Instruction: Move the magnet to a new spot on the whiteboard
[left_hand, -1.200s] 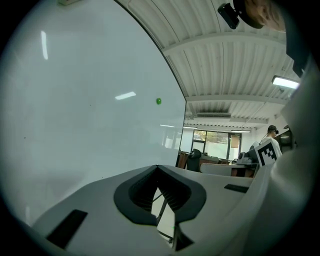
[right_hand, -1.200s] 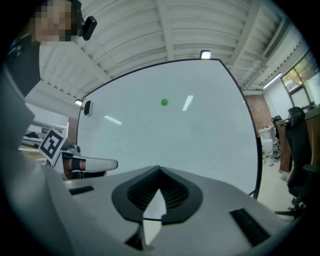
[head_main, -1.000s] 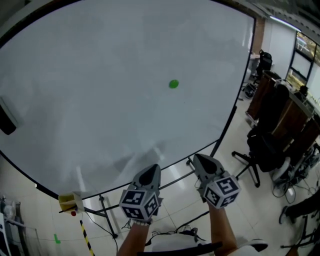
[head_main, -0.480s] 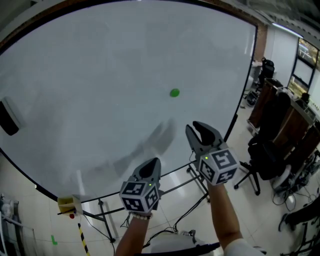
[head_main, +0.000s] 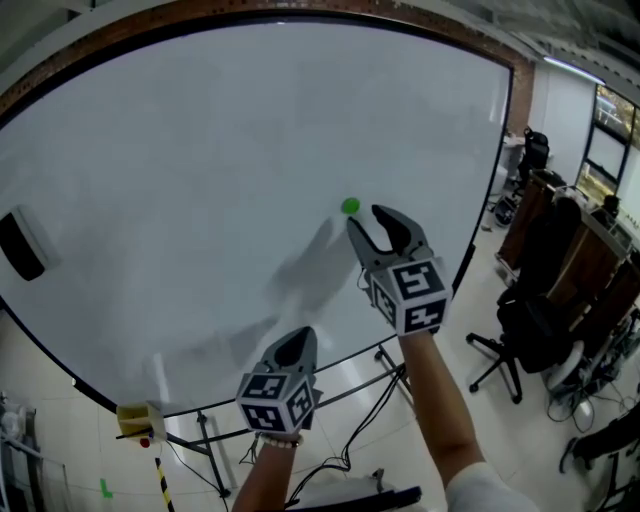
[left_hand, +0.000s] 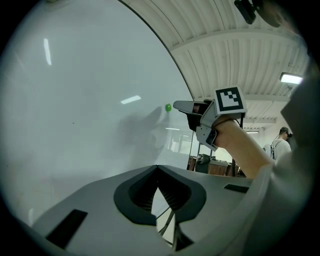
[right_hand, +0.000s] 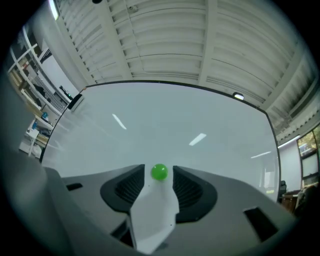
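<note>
Head view: a large, glossy white whiteboard (head_main: 200, 150) fills most of the picture. Beyond its edge, at 3 to 4 o'clock, stand dark office chairs (head_main: 530, 300), well apart from the work. The grey right claw (head_main: 375, 222) with black pads points at the board just past centre. Its jaws have just been opening and stand wide apart, clamped on nothing. The left claw (head_main: 298, 342) hangs low at 6 o'clock, jaws together and empty. A black board eraser (head_main: 20, 245) clings to the board at 9 o'clock.

The small round green magnet (head_main: 350, 206) sits on the board just off centre, toward 1 o'clock, at the right claw's tips. The right gripper view shows it lined up with the gap, pads not touching it. It is probably light, hard and smooth, so it could slip. Pinching its rounded sides squarely looks best. Nothing stands between claw and magnet.
</note>
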